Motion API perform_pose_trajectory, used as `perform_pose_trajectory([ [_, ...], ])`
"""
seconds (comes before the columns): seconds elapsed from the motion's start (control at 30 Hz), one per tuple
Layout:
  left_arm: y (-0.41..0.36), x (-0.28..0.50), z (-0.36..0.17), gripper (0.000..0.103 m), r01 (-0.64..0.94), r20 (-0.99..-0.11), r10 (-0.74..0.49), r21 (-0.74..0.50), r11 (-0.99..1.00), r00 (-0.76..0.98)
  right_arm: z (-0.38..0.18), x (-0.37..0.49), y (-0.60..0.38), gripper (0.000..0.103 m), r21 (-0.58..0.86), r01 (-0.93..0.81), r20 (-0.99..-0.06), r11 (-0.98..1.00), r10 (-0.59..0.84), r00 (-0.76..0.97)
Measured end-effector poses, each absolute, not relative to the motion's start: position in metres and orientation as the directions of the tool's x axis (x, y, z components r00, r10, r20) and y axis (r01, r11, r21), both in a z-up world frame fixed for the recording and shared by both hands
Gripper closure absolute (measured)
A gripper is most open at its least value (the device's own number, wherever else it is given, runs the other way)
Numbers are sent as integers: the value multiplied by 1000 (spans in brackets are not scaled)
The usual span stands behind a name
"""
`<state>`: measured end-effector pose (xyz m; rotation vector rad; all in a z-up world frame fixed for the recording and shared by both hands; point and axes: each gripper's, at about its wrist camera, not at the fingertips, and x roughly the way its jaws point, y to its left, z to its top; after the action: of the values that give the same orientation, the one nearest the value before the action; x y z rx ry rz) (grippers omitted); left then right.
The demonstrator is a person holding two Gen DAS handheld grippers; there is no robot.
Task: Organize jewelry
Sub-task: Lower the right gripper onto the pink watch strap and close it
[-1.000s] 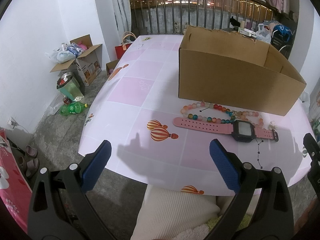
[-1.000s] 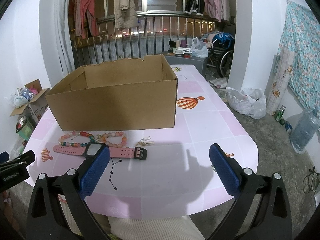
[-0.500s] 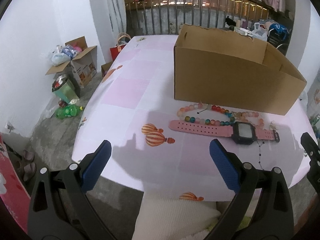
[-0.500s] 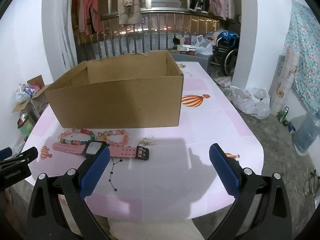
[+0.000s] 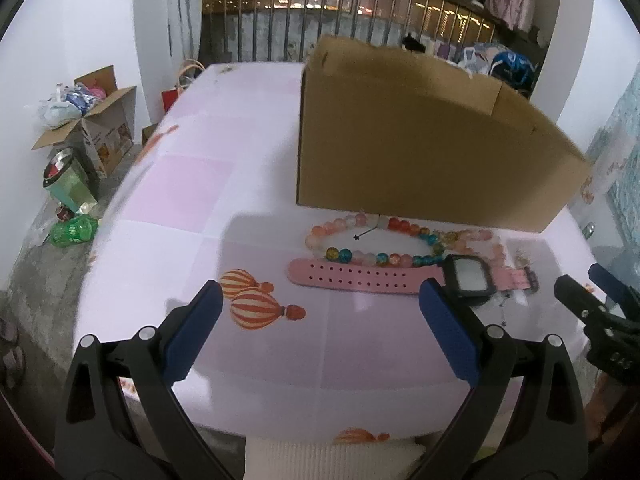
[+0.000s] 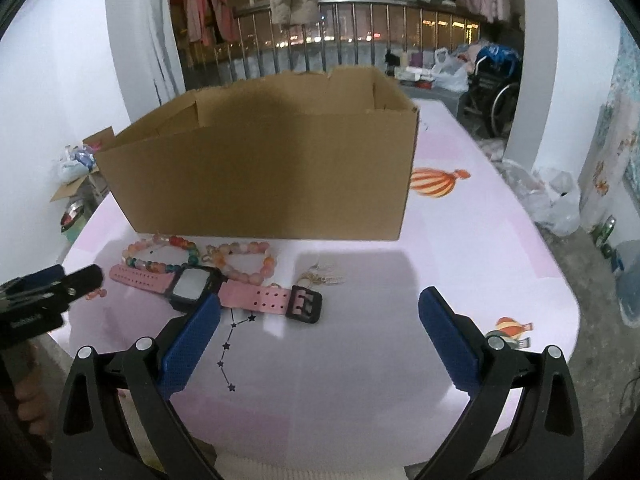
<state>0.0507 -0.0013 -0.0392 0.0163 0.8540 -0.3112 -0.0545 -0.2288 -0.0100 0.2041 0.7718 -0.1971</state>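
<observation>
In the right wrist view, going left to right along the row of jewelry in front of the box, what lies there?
Multicolored bead bracelet → watch face of the pink watch → peach bead bracelet → black buckle of the watch strap → small pale trinket. All lie on the table, before the cardboard box.

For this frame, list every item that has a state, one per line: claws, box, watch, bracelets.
Left claw: open, holding nothing.
Right claw: open, holding nothing.
Cardboard box: upright, top open; contents not visible.
Pink watch: unbuckled, strap laid flat on the table.
Multicolour bead bracelet: closed loop, flat, in front of the box.
Peach bead bracelet: closed loop, flat, touching the watch.
</observation>
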Motion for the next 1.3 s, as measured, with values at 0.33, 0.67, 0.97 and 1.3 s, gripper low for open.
perform_pose_trajectory([
  [0.33,0,76,-45,19,346,-697,-334,-130,929,635,-29,-40,-239,36,194,255,-748,947,-25,663],
  [0.67,-5,99,-66,43,363,-767,-321,-124,923,555,-35,-33,-240,44,219,241,-762,945,11,648],
  [0.97,-20,84,-64,43,383,-781,-309,-97,919,543,-38,-29,-240,57,286,201,-751,937,89,654],
  [1.3,-22,79,-66,44,402,-783,-295,-63,914,547,-31,-27,-237,68,337,173,-729,926,140,670],
])
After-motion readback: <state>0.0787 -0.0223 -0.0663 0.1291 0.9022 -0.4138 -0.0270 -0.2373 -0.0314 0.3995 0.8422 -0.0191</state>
